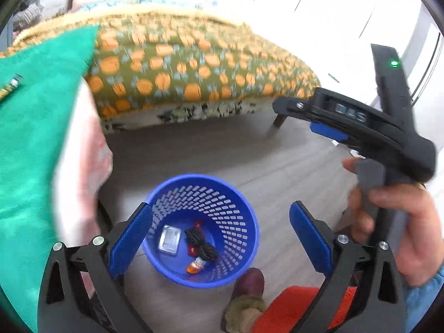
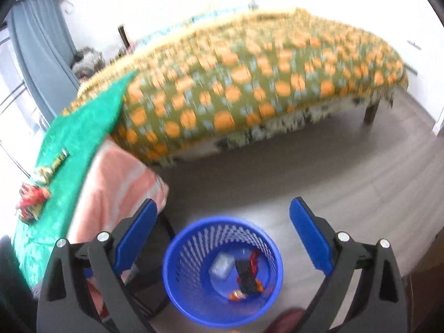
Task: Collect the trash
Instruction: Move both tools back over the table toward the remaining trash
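Both grippers, left and right, gape empty above the bin at lower centre. Wrappers wait at left on the green cloth; a careless pinch could snag it.

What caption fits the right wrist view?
Open right tongs above a blue basket holding wrappers; more trash on the green cloth.

Blue perforated basket on grey wood-grain floor. Inside it: clear plastic piece, black wrappers with red, orange-and-white wrapper. Bedspread olive green with orange dots and pale blue marks. Green cloth over peach-and-white striped cloth. Gripper pads blue, arms black. Curtain grey. Shoe maroon.
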Demonstrator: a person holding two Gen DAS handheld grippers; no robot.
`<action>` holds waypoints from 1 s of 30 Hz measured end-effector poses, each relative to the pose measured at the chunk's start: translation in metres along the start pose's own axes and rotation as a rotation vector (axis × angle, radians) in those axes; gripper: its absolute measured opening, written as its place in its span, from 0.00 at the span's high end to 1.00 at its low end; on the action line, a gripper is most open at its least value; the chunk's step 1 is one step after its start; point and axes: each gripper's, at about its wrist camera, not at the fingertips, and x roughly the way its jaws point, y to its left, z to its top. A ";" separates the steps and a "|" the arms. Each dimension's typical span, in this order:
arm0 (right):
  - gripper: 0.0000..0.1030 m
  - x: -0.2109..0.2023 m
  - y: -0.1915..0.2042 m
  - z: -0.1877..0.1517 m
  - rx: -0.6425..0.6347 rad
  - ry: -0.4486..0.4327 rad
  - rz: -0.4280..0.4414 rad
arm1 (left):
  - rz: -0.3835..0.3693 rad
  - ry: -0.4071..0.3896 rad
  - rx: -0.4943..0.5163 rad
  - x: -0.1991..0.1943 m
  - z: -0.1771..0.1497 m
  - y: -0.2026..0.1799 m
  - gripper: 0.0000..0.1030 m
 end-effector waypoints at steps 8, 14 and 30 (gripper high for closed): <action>0.09 -0.010 0.103 -0.006 -0.166 -0.127 0.101 | 0.120 -0.045 -0.027 -0.083 -0.027 0.055 0.05; 0.09 0.010 0.203 -0.044 -0.324 -0.034 0.227 | 0.305 -0.022 -0.081 -0.133 -0.056 0.125 0.05; 0.09 0.021 0.337 -0.145 -0.659 0.079 0.305 | 0.498 -0.089 -0.233 -0.212 -0.067 0.283 0.06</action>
